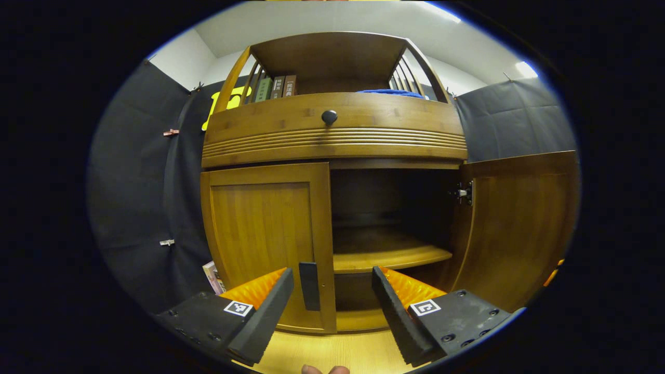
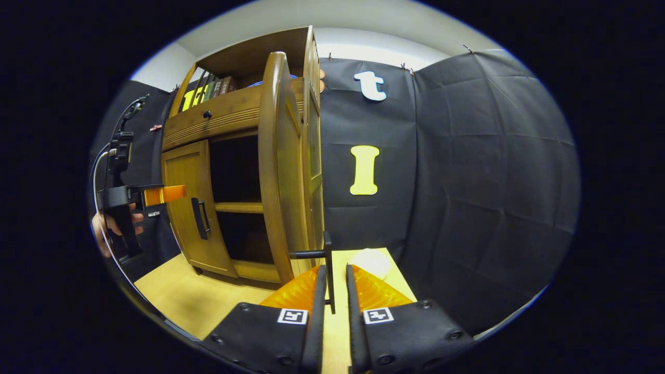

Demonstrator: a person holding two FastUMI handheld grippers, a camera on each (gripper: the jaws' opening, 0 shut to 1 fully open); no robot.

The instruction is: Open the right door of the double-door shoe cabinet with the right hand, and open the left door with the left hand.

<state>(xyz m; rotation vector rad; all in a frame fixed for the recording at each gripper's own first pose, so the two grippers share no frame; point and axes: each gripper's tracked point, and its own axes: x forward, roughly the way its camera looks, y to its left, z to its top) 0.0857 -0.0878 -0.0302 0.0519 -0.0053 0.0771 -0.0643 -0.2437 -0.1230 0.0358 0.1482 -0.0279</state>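
Observation:
The wooden shoe cabinet point(image 1: 332, 140) faces me in the left gripper view. Its left door point(image 1: 265, 234) is closed, and the dark handle point(image 1: 309, 285) stands between the fingers of my open left gripper point(image 1: 332, 278), close to the left finger. The right door point(image 1: 519, 228) is swung wide open. In the right gripper view that door point(image 2: 278, 171) is edge-on, and its thin handle point(image 2: 328, 259) sits between the fingers of my right gripper point(image 2: 336, 272). The left finger touches it, while a slit shows on the other side. Farther left, a hand point(image 2: 109, 226) holds the left gripper point(image 2: 174, 194).
A shelf point(image 1: 389, 254) shows inside the open half. A drawer with a round knob point(image 1: 329, 116) sits above the doors, with books point(image 1: 275, 87) and a blue cloth point(image 1: 389, 93) on top. A booklet point(image 1: 213, 276) leans at the cabinet's left foot. A pale round thing point(image 2: 370, 262) lies on the floor.

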